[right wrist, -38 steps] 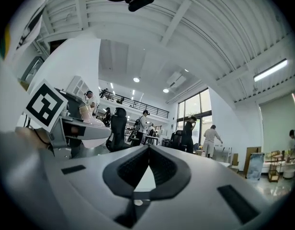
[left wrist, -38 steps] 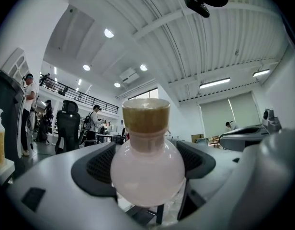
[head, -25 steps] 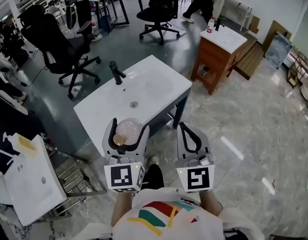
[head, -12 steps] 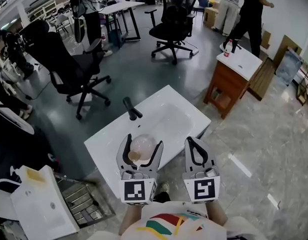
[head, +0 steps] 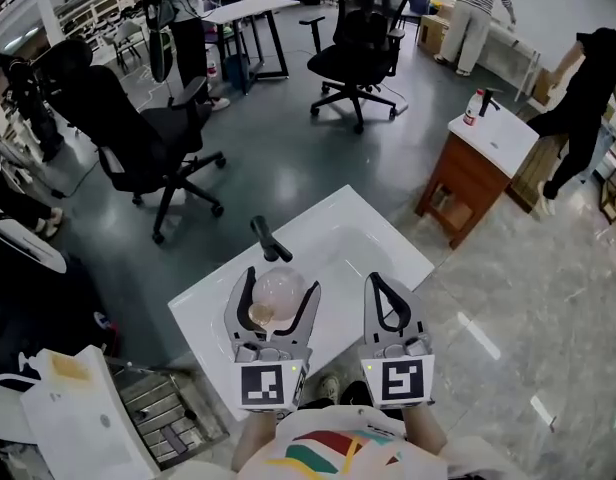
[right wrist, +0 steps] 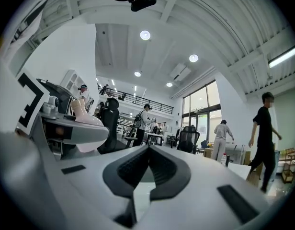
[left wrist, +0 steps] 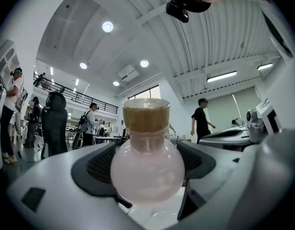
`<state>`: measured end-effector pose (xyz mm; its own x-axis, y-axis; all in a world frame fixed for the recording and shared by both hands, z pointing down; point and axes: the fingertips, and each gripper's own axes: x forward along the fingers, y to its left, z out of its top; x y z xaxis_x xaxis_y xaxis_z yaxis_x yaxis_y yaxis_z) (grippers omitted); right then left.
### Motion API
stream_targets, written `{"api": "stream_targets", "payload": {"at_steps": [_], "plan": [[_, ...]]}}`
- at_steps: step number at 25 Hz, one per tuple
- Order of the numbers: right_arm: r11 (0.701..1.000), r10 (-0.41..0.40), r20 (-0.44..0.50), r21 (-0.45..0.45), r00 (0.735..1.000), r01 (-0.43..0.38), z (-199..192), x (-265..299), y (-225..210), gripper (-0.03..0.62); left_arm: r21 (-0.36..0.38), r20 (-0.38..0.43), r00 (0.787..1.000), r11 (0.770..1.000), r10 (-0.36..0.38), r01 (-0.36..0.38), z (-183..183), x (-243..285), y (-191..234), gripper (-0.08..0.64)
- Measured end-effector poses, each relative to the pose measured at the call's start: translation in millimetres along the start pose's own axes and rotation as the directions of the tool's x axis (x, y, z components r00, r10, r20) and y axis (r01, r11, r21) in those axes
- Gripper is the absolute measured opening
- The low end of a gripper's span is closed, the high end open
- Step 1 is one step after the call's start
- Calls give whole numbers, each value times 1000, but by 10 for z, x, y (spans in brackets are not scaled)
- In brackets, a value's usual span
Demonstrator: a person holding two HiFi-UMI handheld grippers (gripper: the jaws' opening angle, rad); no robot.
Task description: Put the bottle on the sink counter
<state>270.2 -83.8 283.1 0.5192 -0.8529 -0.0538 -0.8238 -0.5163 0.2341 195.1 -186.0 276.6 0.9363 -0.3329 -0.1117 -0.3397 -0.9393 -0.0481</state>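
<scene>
**Bottle carried over the sink counter, not yet set down**

The bottle (left wrist: 146, 164), a round pale-pink flask with a brown cap, is gripped at its belly by the left gripper (head: 281, 283), whose jaws are closed against both sides of it. In the head view it is seen above the near part of the white sink counter (head: 203, 313). How high it hangs over the surface cannot be judged well from this steep angle. It appears to be clear of the top rather than resting on it.

The black faucet (head: 268, 238) is found at twelve o'clock from the bottle, quite near, and the basin (head: 338, 248) at about one o'clock. The right gripper (right wrist: 147, 152) is held at three o'clock, just beside the left one. Its jaws are pressed together with nothing between them.

Farther out, a black office chair (head: 138, 138) is seen at ten o'clock and a wooden cabinet (head: 473, 178) at two o'clock.

The carrying step is judged to be nearly complete, with placement remaining. For that, the bottle would need to be lowered base-first onto flat counter, kept clear of the faucet and the basin's slope, and the jaws parted only once it is standing.
</scene>
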Motion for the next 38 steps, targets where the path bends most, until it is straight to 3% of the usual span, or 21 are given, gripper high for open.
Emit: {"api": "stream_targets", "payload": {"at_steps": [18,25,33,38], "plan": [[994,98,79,40,992,-101,110,283,-135,12,12,-6,992,992,123,-123,45,193,-12,387],[977,192,106,72,976,-200,184,367,-24,12,15,-19,980,981,196,-196,73,130,29,387],[908,395,140,94,908,-409,314,541,598,12,53,-54,923,925,380,-377,86,-286,480,387],[839,520,143,98,842,-535,324,555,1052,12,57,-83,875,879,477,-474,40,-628,725,387]]}}
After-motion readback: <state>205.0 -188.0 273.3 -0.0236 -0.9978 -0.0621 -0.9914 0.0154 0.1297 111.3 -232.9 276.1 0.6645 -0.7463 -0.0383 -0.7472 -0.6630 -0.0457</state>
